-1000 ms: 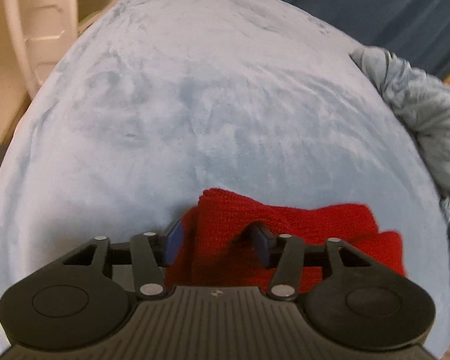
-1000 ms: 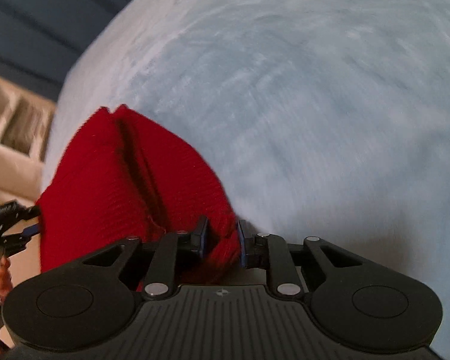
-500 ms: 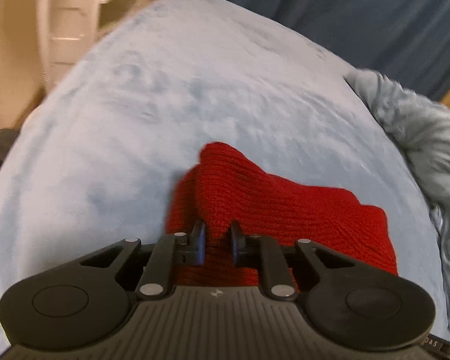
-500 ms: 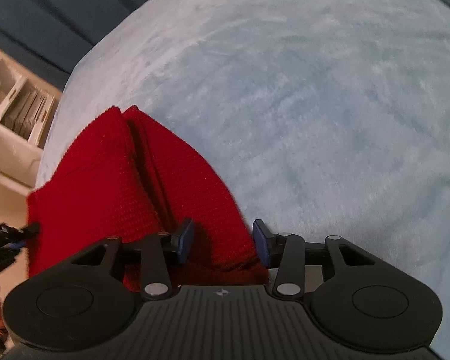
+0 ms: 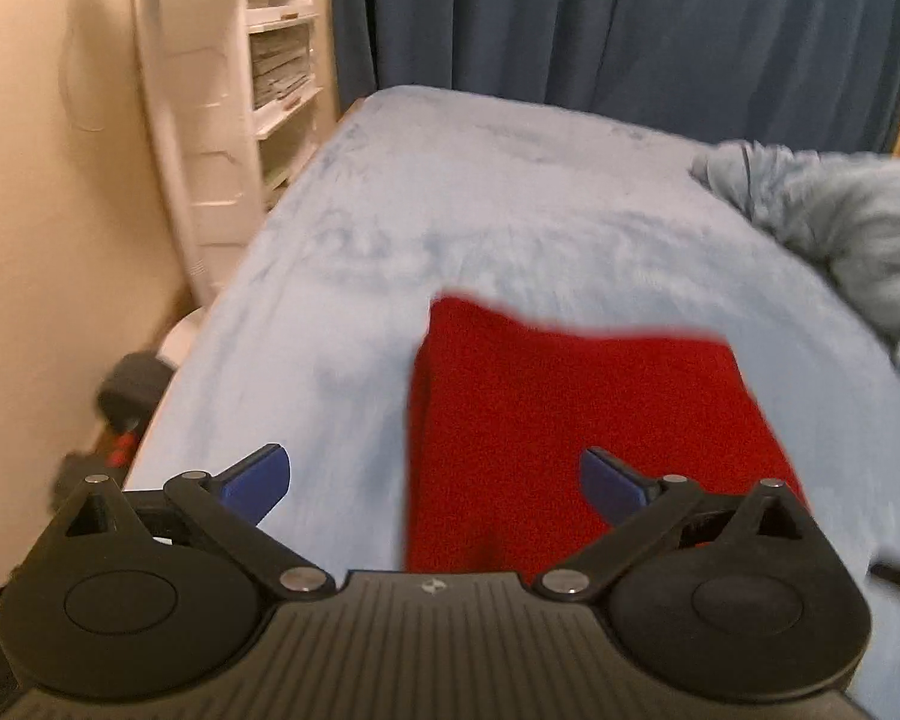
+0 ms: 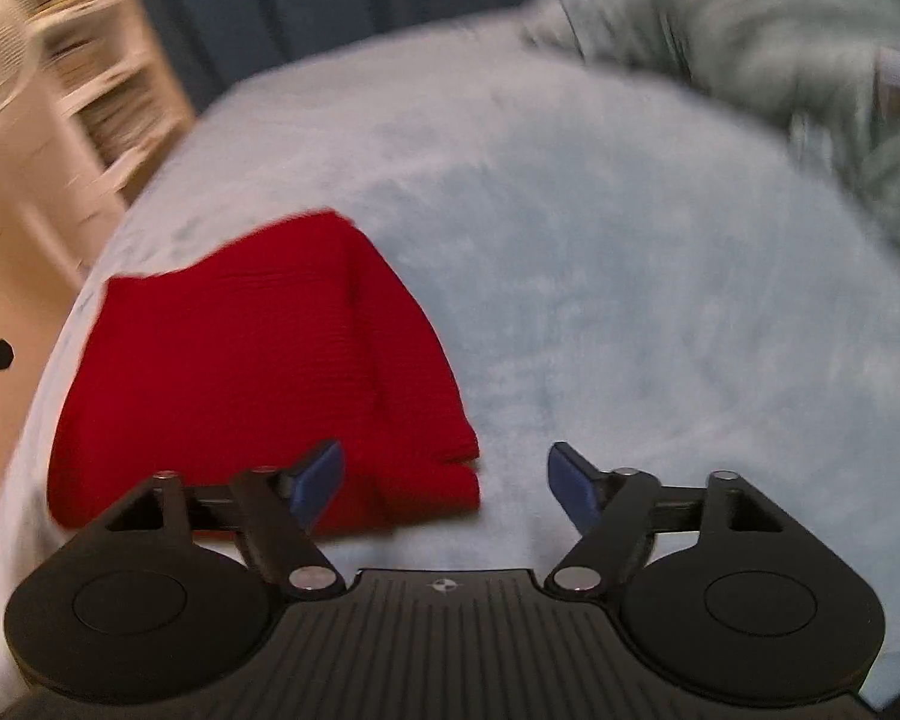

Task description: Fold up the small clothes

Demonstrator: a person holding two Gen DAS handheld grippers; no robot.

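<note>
A red knitted garment (image 5: pixel 576 420) lies folded flat on the light blue bed cover (image 5: pixel 450 210). In the left wrist view my left gripper (image 5: pixel 435 483) is open wide and empty, raised above the near edge of the garment. In the right wrist view the garment (image 6: pixel 246 372) lies to the left. My right gripper (image 6: pixel 447 483) is open and empty, above the garment's right corner and the bare cover (image 6: pixel 660 300).
A crumpled grey-blue blanket (image 5: pixel 840 222) is heaped at the right of the bed, also in the right wrist view (image 6: pixel 780 42). A white fan stand (image 5: pixel 180 120) and shelves (image 5: pixel 282 60) stand left of the bed. Dark blue curtains (image 5: pixel 630 18) hang behind.
Both grippers have let go of the red garment, opened wide and pulled back and up from it. The garment now lies flat on the cover.
</note>
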